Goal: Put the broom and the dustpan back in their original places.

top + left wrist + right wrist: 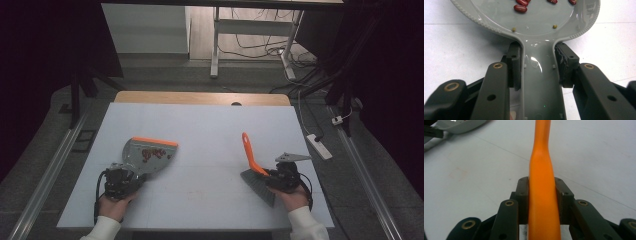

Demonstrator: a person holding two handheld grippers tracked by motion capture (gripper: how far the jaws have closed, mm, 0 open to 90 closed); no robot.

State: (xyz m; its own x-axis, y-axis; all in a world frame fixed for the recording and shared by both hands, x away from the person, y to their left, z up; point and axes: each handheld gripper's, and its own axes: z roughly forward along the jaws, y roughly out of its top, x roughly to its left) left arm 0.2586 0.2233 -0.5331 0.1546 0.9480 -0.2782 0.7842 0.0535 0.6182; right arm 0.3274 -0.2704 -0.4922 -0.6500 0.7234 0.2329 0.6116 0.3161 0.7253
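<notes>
A grey dustpan (149,152) with an orange front lip lies on the white table, several red beans (153,152) resting in it. My left gripper (131,176) is shut on the dustpan's grey handle (541,82), its pads (515,65) pressed on both sides; beans (520,8) lie in the pan ahead. My right gripper (272,175) is shut on the orange handle (543,195) of a small brush (256,172). The handle rises up and away, and grey bristles (261,187) rest on the table near the front edge.
The white table (210,125) has a wooden strip along its far edge. Beyond stand a desk frame and cables on the floor; a power strip (319,146) lies off the right side. Metal rails run along both sides.
</notes>
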